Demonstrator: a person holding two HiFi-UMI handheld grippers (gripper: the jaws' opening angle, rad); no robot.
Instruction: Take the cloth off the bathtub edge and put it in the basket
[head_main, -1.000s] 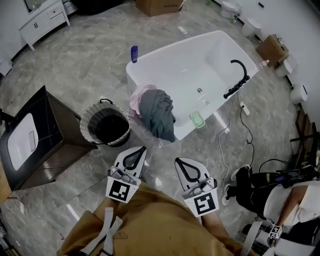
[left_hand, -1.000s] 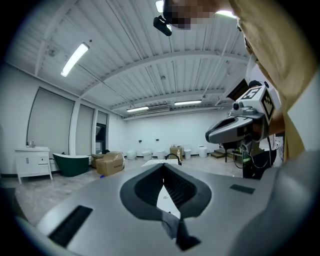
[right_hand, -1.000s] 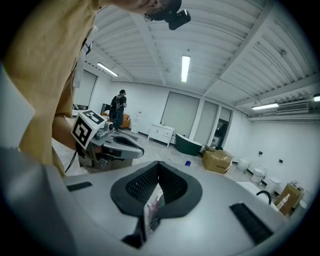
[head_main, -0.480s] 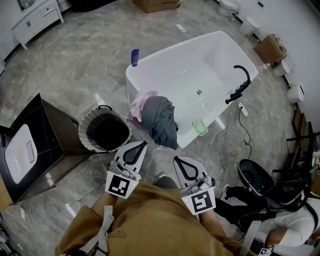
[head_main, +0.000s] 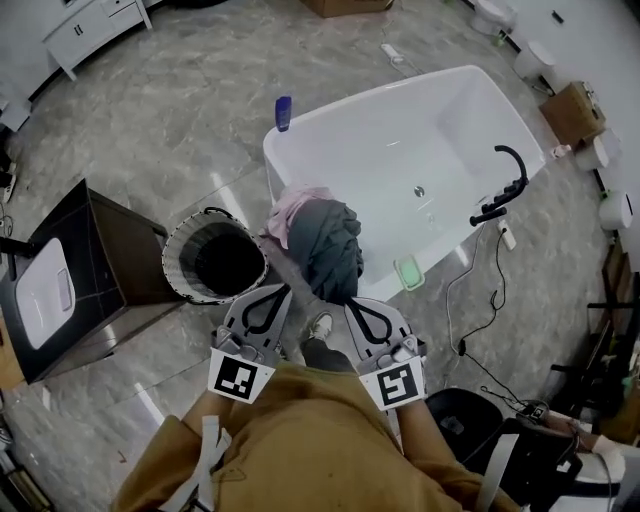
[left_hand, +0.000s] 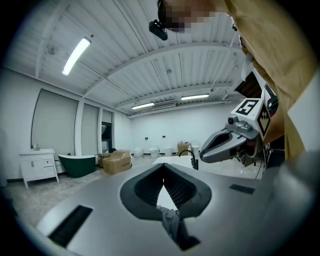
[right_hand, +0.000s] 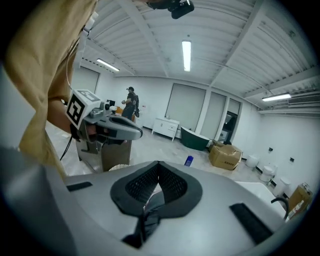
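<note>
The bathtub (head_main: 400, 150) is glossy white, with a black faucet (head_main: 505, 185), a blue bottle (head_main: 283, 112) and a pale green soap dish (head_main: 407, 272) on its rim. The cloth (head_main: 325, 245) on its edge is dark grey, over a pink cloth (head_main: 295, 205). The basket (head_main: 185, 245) has a pale striped wall and a black inside. The floor (head_main: 170, 110) is grey marble with light veins. The left claw (head_main: 285, 291) and the right claw (head_main: 350, 302) are grey, each with black-and-white square markers. The person's garment (head_main: 300, 440) is mustard tan.
</note>
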